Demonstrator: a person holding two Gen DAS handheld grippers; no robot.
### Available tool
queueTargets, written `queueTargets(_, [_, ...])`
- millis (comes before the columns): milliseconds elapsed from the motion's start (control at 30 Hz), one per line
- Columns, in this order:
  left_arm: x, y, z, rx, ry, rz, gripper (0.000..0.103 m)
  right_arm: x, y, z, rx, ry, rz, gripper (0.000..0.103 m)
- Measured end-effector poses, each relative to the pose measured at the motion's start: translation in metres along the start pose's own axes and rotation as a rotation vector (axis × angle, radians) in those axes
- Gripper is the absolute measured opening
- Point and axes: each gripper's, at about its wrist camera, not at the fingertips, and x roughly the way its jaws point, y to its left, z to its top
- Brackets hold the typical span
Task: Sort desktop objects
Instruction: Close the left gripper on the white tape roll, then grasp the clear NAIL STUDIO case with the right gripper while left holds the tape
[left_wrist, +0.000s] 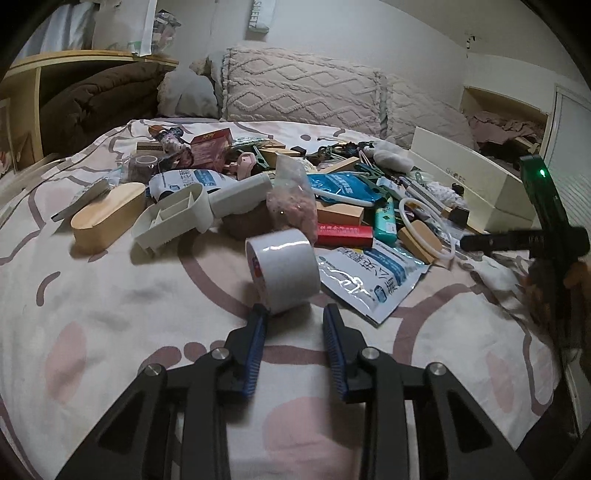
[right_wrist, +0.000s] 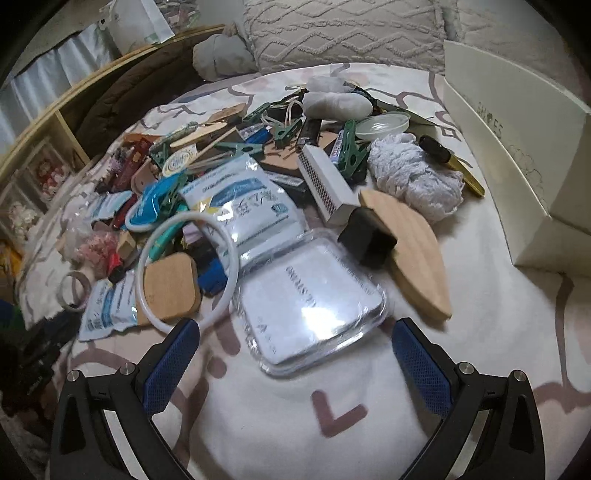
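Left gripper (left_wrist: 295, 314) sat narrowly parted, clamping nothing, its left fingertip at the white tape roll (left_wrist: 282, 269); right gripper (right_wrist: 295, 328) gaped wide and empty over the plastic-wrapped pack (right_wrist: 314, 299).

Your left gripper (left_wrist: 295, 314) points down at the bedspread (left_wrist: 129, 306), its blue pads set narrowly apart with nothing pinched between them. Just past the tips a roll of white tape (left_wrist: 282, 267) stands on its edge, close against the left pad. Behind it lies the clutter: a foil pouch (left_wrist: 373, 282), a red box (left_wrist: 343, 236) and a wooden box (left_wrist: 109, 218).
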Motion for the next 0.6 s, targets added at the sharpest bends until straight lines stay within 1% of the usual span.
queueTargets(67, [0.000, 0.000, 0.000, 0.003, 0.001, 0.002, 0.032, 0.002, -0.002, 0.006, -0.022, 0.011, -0.015, 0.103])
queueTargets(200, [0.002, 0.001, -0.001, 0.005, 0.007, 0.002, 0.032, 0.011, -0.008, 0.015, -0.029, 0.051, -0.003, 0.103])
queueTargets(267, [0.002, 0.001, -0.002, 0.005, 0.009, 0.003, 0.032, 0.014, -0.005, 0.016, -0.035, 0.053, 0.005, 0.103])
queueTargets(400, [0.004, 0.002, -0.001, -0.008, 0.015, -0.005, 0.032, 0.012, 0.010, 0.009, -0.050, 0.053, 0.050, 0.103])
queueTargets(500, [0.006, 0.005, -0.001, -0.026, 0.015, -0.017, 0.032, 0.008, 0.024, -0.001, -0.067, 0.054, 0.104, 0.103])
queueTargets(600, [0.006, 0.005, -0.001, -0.031, 0.016, -0.020, 0.032, 0.001, 0.034, -0.013, -0.092, 0.052, 0.123, 0.103])
